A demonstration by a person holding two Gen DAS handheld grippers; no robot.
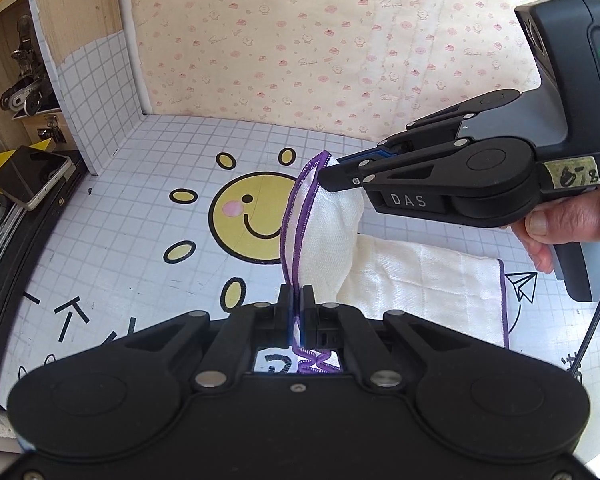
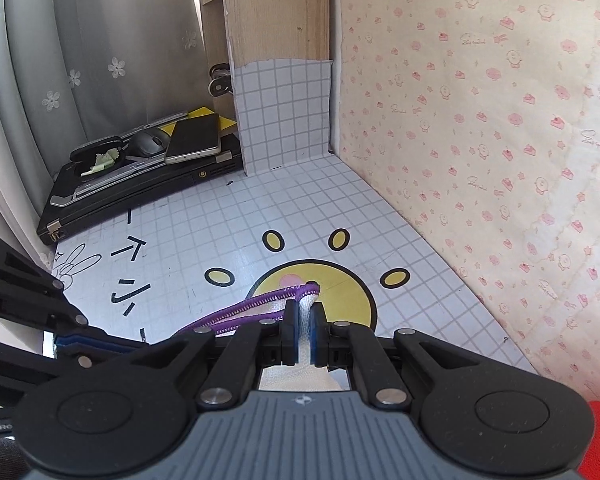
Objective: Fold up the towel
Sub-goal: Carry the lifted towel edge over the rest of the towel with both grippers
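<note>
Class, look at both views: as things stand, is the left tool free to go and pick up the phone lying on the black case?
Probably not. The left tool is shut on the towel, as is the right tool. Nothing blocks the way to the phone, but it would have to drop the towel first.

Your left gripper [image 1: 296, 300] & right gripper [image 2: 305, 320] both point down, fingers [image 1: 286, 304] squeezed tight; your hand [image 1: 564, 228] grips the right one.

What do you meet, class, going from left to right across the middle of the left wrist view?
phone → smiling sun drawing → purple-edged white towel → right gripper, its fingers shut on the towel's corner → hand holding that gripper
</note>
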